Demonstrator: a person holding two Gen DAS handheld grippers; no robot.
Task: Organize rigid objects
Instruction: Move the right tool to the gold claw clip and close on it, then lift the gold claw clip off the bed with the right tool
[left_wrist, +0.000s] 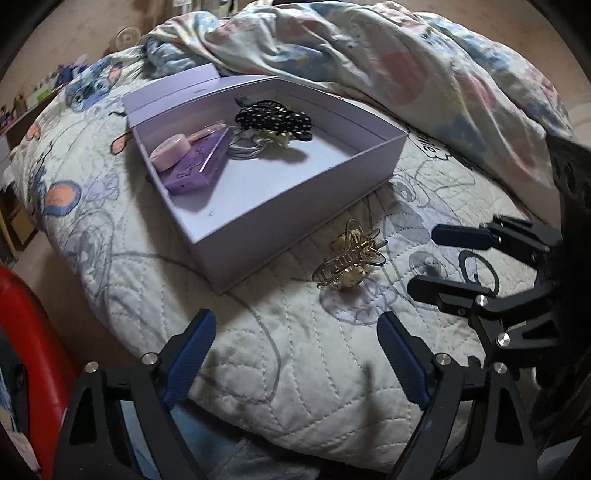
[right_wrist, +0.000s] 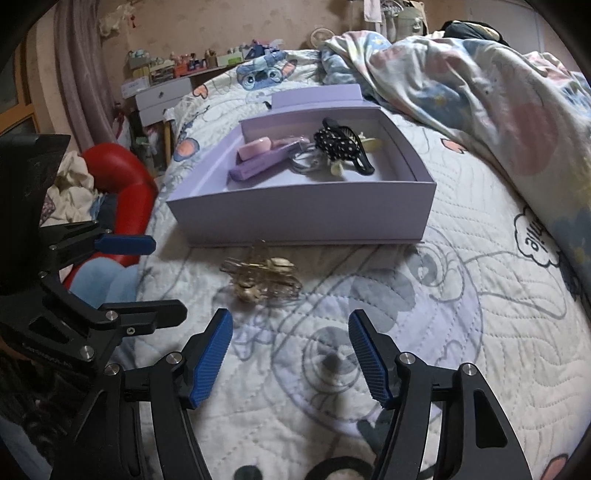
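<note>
- On the quilted bed cover (left_wrist: 280, 369), an open lilac box (left_wrist: 295, 206) lies at about 11 o'clock of the left wrist view; it already holds a purple case (left_wrist: 195, 173), a pink round item (left_wrist: 171, 149) and a black dotted hair clip (left_wrist: 275, 118).
- Gold claw clip (left_wrist: 349, 264): outside the box, on the cover just beside its near wall, at 12 o'clock from the left gripper (left_wrist: 297, 350).
- Left gripper: fingers spread, nothing between them.
- Right gripper (right_wrist: 291, 354): fingers likewise spread and empty; the gold clip sits at 11 o'clock from it.
- Step in hand, as judged: approach to the last loose item.
- Next move calls for straddling the clip, closing on its body, then lifting it over the box wall.
</note>
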